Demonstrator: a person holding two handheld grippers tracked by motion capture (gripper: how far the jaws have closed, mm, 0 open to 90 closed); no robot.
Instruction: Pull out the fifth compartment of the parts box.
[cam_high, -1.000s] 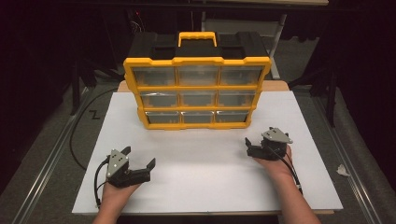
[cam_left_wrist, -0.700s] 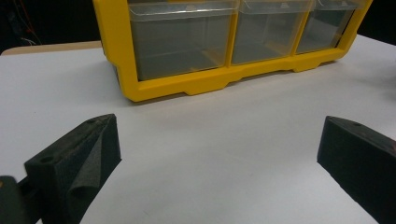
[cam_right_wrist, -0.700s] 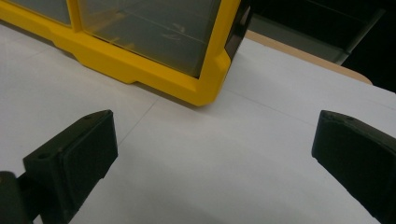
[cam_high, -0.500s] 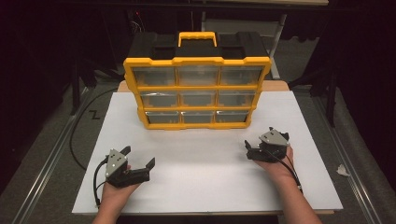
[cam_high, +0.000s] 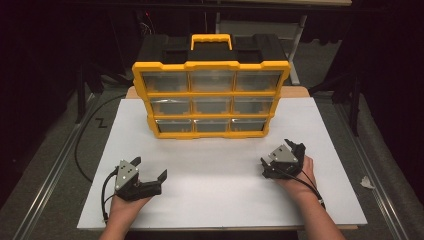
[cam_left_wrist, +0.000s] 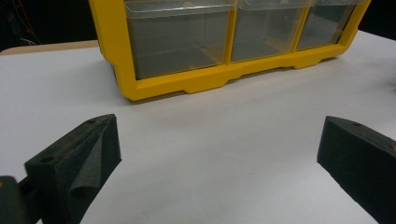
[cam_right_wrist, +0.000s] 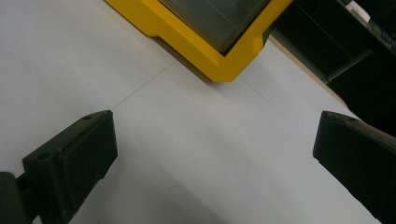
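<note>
right claw (cam_high: 280, 160) has edged nearer the organizer (cam_high: 210, 95) (jaws wide).

A white table (cam_high: 220, 200) carries a yellow drawer cabinet (cam_high: 211, 99) standing upright toward its far edge.

A white worktop (cam_high: 320, 125) sits over a grey floor (cam_high: 55, 150) with metal rails (cam_high: 45, 185) on both sides. Beyond, the room is dark; a black cable (cam_high: 80, 145) trails left.
</note>
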